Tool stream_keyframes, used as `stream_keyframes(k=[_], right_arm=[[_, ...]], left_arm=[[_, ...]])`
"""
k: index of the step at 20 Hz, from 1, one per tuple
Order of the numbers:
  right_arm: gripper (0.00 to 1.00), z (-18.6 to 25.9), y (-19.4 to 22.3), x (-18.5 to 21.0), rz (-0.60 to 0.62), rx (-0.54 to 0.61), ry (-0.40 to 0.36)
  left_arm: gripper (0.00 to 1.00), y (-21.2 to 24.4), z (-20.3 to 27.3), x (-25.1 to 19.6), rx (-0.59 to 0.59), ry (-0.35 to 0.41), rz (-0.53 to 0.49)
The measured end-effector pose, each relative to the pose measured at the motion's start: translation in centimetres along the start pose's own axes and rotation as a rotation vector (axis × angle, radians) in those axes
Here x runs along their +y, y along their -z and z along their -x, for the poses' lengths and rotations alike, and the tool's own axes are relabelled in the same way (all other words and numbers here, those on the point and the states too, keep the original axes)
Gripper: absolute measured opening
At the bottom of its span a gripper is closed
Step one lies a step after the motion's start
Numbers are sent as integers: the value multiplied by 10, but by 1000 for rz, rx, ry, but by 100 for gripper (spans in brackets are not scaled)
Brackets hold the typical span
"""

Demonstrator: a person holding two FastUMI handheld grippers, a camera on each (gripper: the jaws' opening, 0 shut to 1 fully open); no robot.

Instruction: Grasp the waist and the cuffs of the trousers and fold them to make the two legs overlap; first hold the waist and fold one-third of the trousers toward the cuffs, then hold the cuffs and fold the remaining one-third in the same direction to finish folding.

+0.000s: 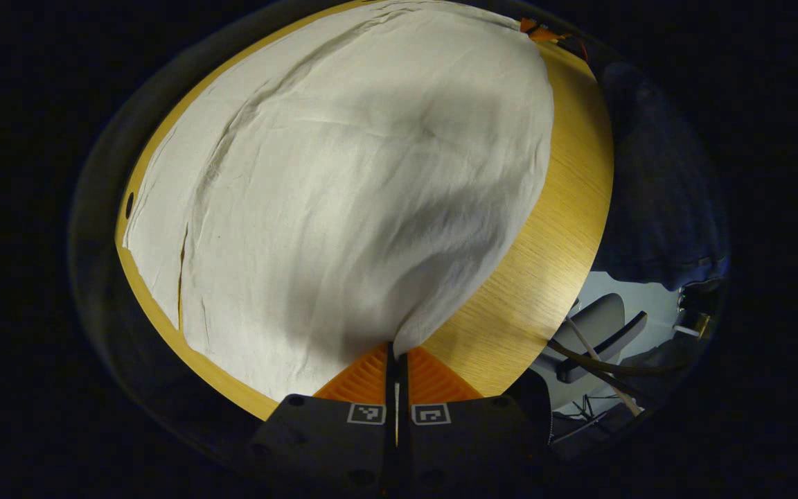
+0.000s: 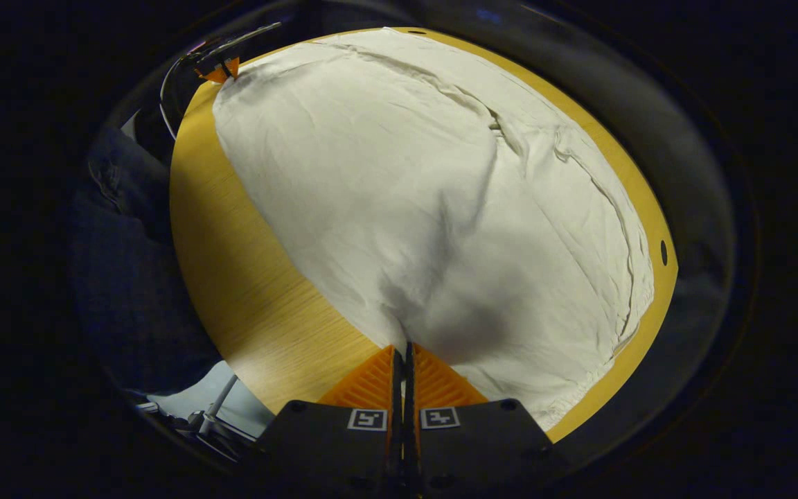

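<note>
Cream fabric is pinched in both tools. Left gripper [image 1: 396,355]: fingers pressed together on a corner of the trousers [image 1: 343,194], cloth pulled up to a point at the tips. Right gripper [image 2: 403,355]: same, fingers clamped on another corner of the trousers [image 2: 413,187], cloth peaked at the tips.

Trousers lie spread over most of the wooden table [image 1: 551,229], legs overlapped; one layer's edge shows as a long seam along the far side in both views. Wrinkles run near that seam; the rest is fairly smooth. A bare strip of table [image 2: 233,263] sits on the person's side.

Around: in the right gripper view, the other gripper [image 2: 219,68] sits at the far-left corner of the cloth, touching it. Person's dark clothing [image 2: 122,229] stands beside the table edge. In the left gripper view, a grey office chair [image 1: 596,333] and cables [image 1: 600,364] on the pale floor past the table's near-right edge. Small dark hole in the table top [image 1: 129,205] near the left rim.

Writing: just square black-and-white markers [image 1: 366,414] on each gripper body, no readable text.
</note>
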State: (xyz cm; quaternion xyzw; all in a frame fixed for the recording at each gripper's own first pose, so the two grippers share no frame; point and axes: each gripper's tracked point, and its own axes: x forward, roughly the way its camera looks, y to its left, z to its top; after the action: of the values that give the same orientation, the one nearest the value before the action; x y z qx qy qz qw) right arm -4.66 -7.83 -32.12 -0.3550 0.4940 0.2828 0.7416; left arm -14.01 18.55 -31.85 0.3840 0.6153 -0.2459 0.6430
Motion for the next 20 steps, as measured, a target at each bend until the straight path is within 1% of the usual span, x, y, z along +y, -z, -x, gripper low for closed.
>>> stream_keyframes(k=[1,2,3,6,7,11,13,16,18,20], right_arm=[[3,2,0,-1,-12,-9,19],[0,4,-1,-2,-28,-20,42],[3,8,-2,-3,-45,-34,63],[3,21,-10,-9,-132,-78,116],[3,27,-15,-13,-175,-99,130],[3,51,-43,-43,-354,-214,212],[3,65,-59,-61,-417,-274,258],[3,82,-88,-93,-490,-376,332],[2,93,-108,-111,-551,-432,357],[2,106,-128,-134,-575,-488,394]], left_arm=[[0,2,-1,2,-3,-7,9],[0,3,-1,4,-7,-15,17],[0,3,-1,6,-14,-19,40],[0,-9,11,7,-68,-49,209],[0,-14,19,16,-98,-75,252],[0,-33,56,68,-196,-257,408],[0,-47,73,91,-246,-324,460],[0,-75,99,128,-327,-423,519],[0,-97,117,156,-379,-498,542],[0,-124,138,185,-431,-572,563]])
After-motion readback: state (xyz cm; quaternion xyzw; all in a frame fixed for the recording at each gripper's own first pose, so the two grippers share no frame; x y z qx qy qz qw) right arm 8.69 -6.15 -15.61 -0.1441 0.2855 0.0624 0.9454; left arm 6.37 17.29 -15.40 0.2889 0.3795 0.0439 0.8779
